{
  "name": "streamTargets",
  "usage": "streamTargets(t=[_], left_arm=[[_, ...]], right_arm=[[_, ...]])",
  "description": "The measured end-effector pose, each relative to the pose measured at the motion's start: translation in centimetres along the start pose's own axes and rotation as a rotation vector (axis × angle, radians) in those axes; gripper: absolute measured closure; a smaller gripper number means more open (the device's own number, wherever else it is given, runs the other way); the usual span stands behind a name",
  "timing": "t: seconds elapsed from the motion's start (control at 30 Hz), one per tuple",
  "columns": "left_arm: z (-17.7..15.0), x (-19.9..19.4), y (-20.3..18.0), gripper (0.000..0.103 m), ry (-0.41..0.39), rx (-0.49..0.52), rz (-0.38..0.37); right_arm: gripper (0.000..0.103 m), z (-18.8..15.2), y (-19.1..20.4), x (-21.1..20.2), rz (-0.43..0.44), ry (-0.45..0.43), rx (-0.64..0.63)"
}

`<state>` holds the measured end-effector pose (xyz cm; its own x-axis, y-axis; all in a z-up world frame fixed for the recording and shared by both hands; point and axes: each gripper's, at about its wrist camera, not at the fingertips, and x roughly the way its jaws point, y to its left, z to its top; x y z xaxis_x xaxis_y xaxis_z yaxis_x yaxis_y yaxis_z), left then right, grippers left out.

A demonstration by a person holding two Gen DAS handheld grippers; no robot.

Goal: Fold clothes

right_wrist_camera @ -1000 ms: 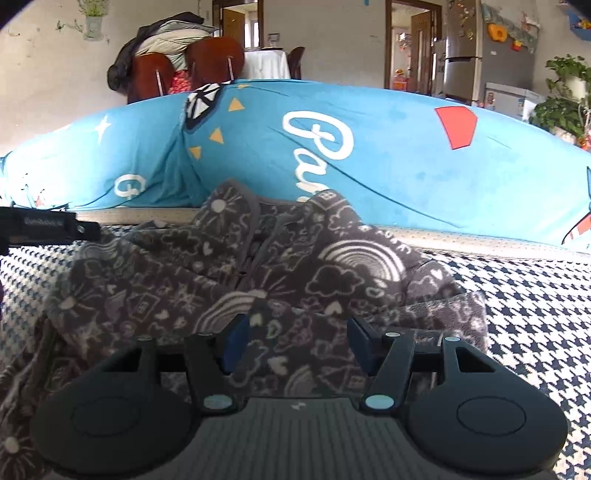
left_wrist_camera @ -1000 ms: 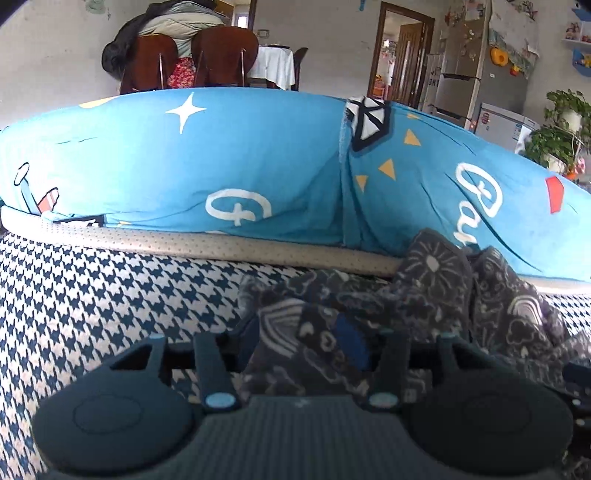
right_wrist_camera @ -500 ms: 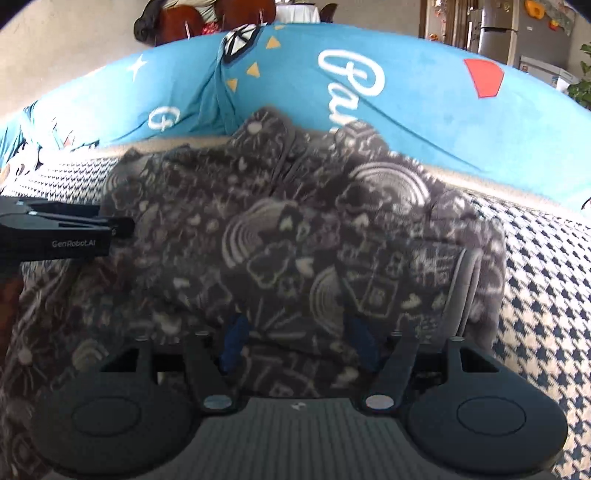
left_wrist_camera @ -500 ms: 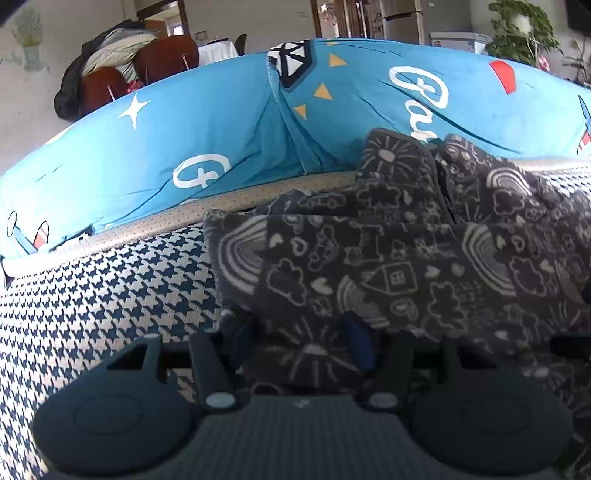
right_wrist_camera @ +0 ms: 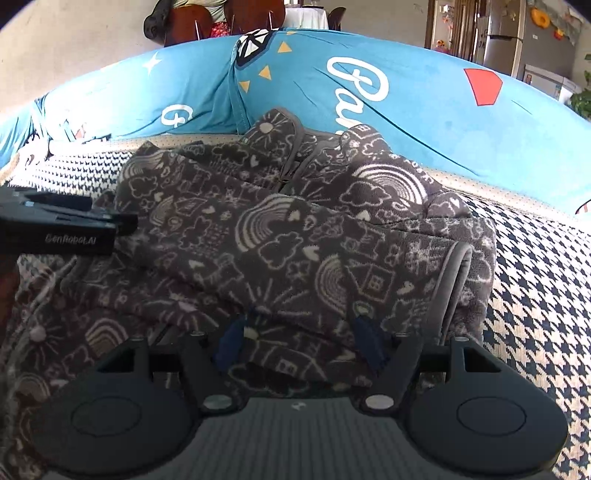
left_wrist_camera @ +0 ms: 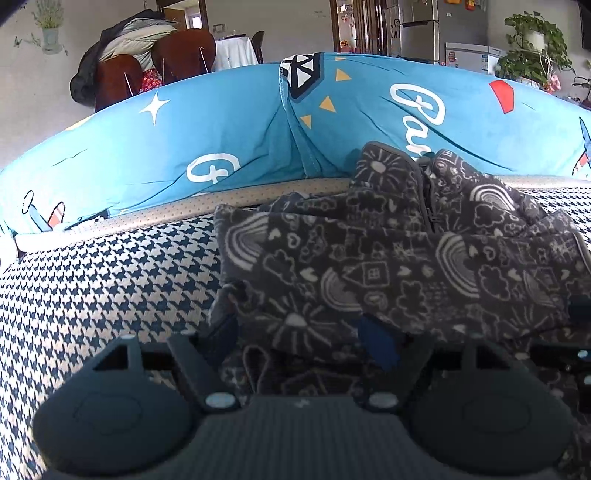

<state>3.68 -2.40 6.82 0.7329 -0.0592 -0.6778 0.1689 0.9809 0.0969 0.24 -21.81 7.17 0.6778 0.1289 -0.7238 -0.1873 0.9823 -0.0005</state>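
Your left gripper (left_wrist_camera: 299, 334) sits low over the near edge of the grey doodle-print fleece jacket (left_wrist_camera: 388, 258), jaws opening; fleece lies between the blue fingertips (left_wrist_camera: 376, 341), but the pads stand clear of it, no pinch. Your right gripper (right_wrist_camera: 299, 338) is likewise parted about halfway, fleece bunched between its fingers, nothing visibly clamped. The jacket lies on the navy-and-cream houndstooth cover (left_wrist_camera: 110, 280), partly folded: a sleeve is laid across the body, and the collar and zip stand up at the far side, against the blue cartoon-print cushion (left_wrist_camera: 184, 140). From the right wrist view, the cuffed sleeve end (right_wrist_camera: 454, 280) sits at the jacket's right edge, and the left gripper's black body comes in from the left, over the jacket's left part. Behind the cushion: brown chairs (left_wrist_camera: 184, 55) piled with clothing, a fridge (left_wrist_camera: 421, 29), a potted plant (left_wrist_camera: 532, 44).
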Motion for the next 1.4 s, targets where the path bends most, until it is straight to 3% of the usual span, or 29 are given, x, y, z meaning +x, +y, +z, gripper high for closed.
streamTargets(t=[0.2,0.5,0.63,0.77,0.9,1.0,1.4], left_arm=[[-0.6,-1.4,-0.1,0.019,-0.002,-0.048,-0.009],[-0.1,-0.3,-0.3,0.016,0.032,-0.106,-0.045],[0.0,0.5,-0.3,0.011,0.060,-0.122,-0.027],[-0.2,1.3,-0.3,0.011,0.102,-0.119,-0.009],[-0.8,2.4,0.1,0.006,0.152,-0.138,-0.002],[-1.0,2.6,0.2,0.005,0.169,-0.145,0.000],[-0.4,1.0,0.4,0.005,0.131,-0.133,0.008]], right_arm=[[0.037,0.5,-1.8,-2.2,-0.019,-0.056,0.060],[0.037,1.0,-5.2,-2.8,-0.062,-0.118,0.169],[0.044,1.2,-5.9,-2.4,-0.074,-0.143,0.205],[0.045,0.9,-6.3,-1.5,-0.153,-0.111,0.211],[0.045,0.0,-7.4,0.4,-0.206,0.002,0.239],[0.045,-0.8,-8.7,1.1,-0.171,0.029,0.317],[0.042,-1.3,-9.5,0.9,-0.078,0.013,0.361]])
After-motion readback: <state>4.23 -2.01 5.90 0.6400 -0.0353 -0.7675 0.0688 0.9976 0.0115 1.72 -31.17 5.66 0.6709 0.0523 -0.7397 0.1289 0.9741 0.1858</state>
